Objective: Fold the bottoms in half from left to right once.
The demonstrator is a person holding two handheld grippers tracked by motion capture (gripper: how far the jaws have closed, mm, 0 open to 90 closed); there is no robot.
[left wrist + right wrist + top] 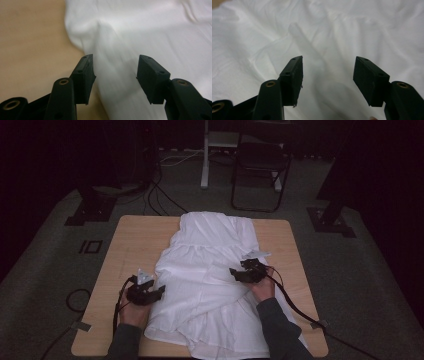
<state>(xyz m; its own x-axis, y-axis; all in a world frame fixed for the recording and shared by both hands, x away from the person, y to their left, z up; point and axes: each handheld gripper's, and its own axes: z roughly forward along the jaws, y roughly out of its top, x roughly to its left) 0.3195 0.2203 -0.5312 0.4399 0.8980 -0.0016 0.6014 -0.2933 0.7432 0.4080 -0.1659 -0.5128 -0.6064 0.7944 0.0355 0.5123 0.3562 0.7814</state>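
Note:
A white garment [215, 280] lies crumpled along the middle of the wooden table [135, 240], reaching from its far edge to the near edge. My left gripper [161, 290] sits at the cloth's left edge, jaws open; in the left gripper view [115, 67] the white garment [140, 32] passes under the gap and no pad presses on it. My right gripper [233, 270] hovers over the cloth's right side, pointing left. Its jaws [328, 68] stand open above the wrinkled white garment [317, 30], with nothing between them.
A dark chair [260, 165] and a white stand [205, 155] are on the floor beyond the table. Cables [155, 195] run across the carpet. Bare wood [30, 45] lies left of the cloth. The right gripper's cable [300, 312] trails off the near right corner.

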